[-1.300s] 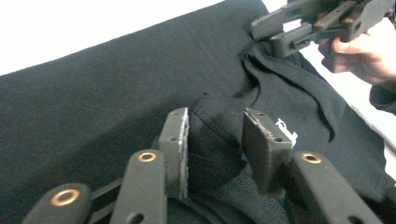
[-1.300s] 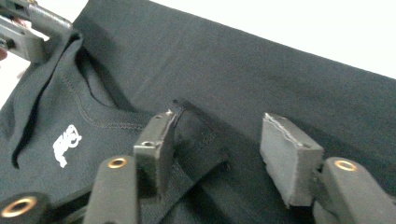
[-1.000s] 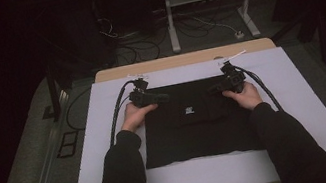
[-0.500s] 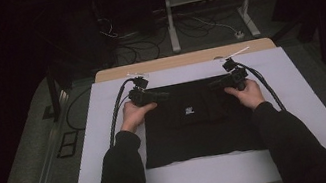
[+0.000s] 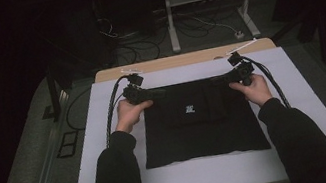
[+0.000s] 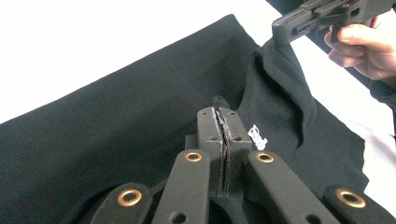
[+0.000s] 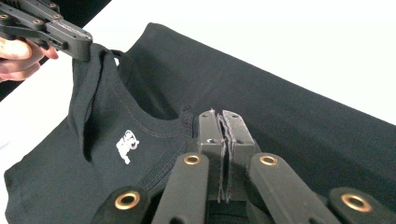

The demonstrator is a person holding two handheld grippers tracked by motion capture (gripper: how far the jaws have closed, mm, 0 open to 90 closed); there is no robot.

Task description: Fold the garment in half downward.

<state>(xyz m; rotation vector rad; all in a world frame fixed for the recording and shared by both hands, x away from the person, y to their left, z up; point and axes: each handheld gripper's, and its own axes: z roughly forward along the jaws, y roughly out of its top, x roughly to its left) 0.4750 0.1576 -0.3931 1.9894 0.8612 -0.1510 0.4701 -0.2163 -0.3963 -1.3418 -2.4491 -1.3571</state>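
A black T-shirt (image 5: 203,130) with a small white logo (image 5: 188,110) lies flat on the white table top (image 5: 304,97). My left gripper (image 5: 163,92) pinches the shirt's far edge near its left end, jaws shut on the cloth (image 6: 222,116). At the right end of that edge my right gripper (image 5: 215,81) is shut on the cloth too (image 7: 219,119). The pinched fabric is pulled up into ridges toward each gripper. The left gripper view shows the right gripper (image 6: 285,32) at top right. In the right gripper view the left gripper (image 7: 79,49) is at top left.
A wooden table edge (image 5: 186,59) runs behind the white top. Black cables (image 5: 113,110) trail from both grippers off the table's sides. Beyond stand a metal frame (image 5: 207,7) and floor cables. White surface shows around the shirt on all sides.
Both hands have risen a little and the shirt's far edge has come up with them. The jaws of both grippers have closed on the cloth.
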